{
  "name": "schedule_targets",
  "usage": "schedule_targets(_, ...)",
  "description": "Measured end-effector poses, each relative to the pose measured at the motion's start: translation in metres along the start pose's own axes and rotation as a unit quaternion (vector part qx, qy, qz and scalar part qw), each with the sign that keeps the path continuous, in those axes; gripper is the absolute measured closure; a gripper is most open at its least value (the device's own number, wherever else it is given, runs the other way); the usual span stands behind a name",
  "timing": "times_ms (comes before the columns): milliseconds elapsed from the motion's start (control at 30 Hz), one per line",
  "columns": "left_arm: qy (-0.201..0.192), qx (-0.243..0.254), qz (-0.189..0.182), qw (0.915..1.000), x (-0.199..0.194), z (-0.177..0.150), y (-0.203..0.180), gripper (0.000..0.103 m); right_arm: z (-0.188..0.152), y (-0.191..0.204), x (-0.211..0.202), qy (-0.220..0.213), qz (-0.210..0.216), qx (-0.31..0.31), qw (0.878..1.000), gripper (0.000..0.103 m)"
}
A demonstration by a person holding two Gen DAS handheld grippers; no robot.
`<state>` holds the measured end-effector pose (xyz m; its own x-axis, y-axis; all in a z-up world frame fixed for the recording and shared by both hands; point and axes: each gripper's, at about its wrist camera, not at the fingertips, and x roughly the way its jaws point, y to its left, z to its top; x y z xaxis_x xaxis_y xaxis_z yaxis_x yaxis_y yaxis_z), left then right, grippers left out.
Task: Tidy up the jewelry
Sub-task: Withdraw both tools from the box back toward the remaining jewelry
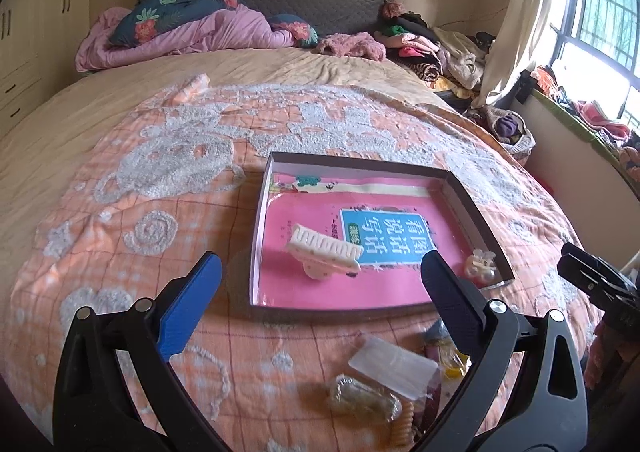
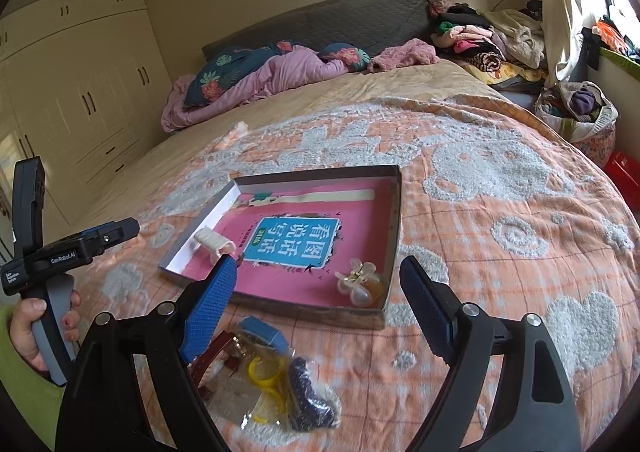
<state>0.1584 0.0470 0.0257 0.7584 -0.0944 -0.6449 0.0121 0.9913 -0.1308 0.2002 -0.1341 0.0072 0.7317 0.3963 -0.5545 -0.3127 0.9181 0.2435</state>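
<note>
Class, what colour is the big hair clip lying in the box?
Cream-white hair clip, clearest in the left wrist view.

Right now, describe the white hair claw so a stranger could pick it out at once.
On the orange patterned bedspread lies a shallow open box lined with a pink book cover. The white hair claw sits inside, towards the left. It is long, with a row of comb teeth, unlike the small pearly flower clip in the box's right near corner.

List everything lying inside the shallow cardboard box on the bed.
Inside the box: a pink book, a white claw clip and a pearl flower clip. Anything under the book is hidden.
</note>
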Motion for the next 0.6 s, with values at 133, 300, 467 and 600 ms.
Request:
schedule_targets(133, 0.008, 0.002, -0.003, 1.0, -0.006, -0.011, -0.003, 0.01, -0.005, 0.006, -0.007, 0.003, 0.01, -0.003, 1.0, 0.02)
schedule_targets(300, 0.02, 0.014, -0.003, 0.9997, -0.011, -0.027, -0.012, 0.01, -0.012, 0.014, -0.012, 0.012, 0.021, -0.01, 1.0, 0.02)
schedule_targets(467, 0.032, 0.032, -0.001, 0.999, -0.014, -0.042, -0.02, 0.01, -0.02, 0.018, -0.017, 0.021, 0.027, -0.014, 0.999, 0.02)
schedule_targets(600, 0.039, 0.047, -0.002, 0.9981, -0.017, -0.051, -0.026, 0.01, -0.026, 0.019, -0.02, 0.027, 0.027, -0.016, 0.999, 0.02)
